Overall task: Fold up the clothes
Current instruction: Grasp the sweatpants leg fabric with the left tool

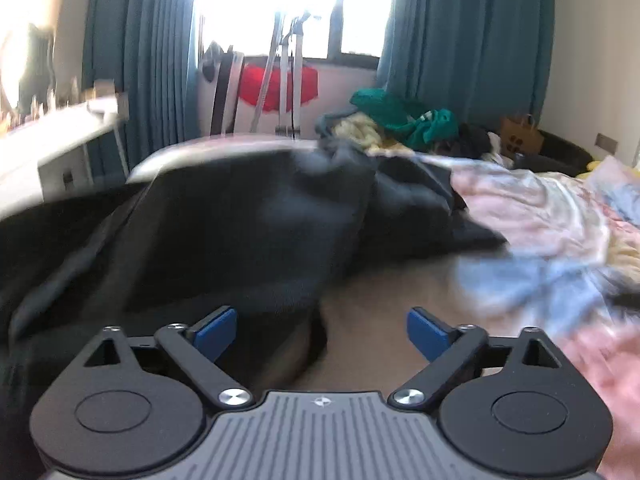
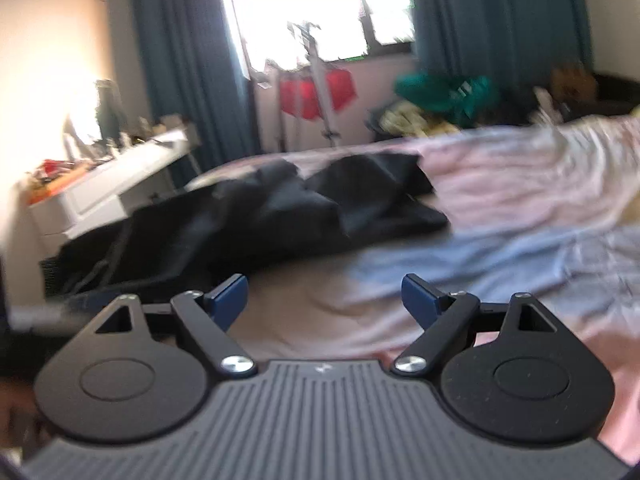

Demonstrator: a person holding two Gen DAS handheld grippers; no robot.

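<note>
While the dark garment (image 2: pixel 248 216) lies rumpled, unfolded on the bed (image 2: pixel 520 216), left hand-held gripper (image 1: pixel 322 330) and right hand-held gripper (image 2: pixel 324 300) are both spread apart, empty; folding remains.

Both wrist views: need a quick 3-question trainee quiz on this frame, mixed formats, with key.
1. True or false: the left gripper is clamped on the dark garment.
2. Multiple choice: what lies on the bed cover ahead of the right gripper? A) a folded white towel B) a crumpled dark garment C) a pair of shoes
3. Fill in: the curtains beside the window are ____ in colour.

Key
1. False; its jaws stand apart with nothing between them.
2. B
3. Teal blue
</note>
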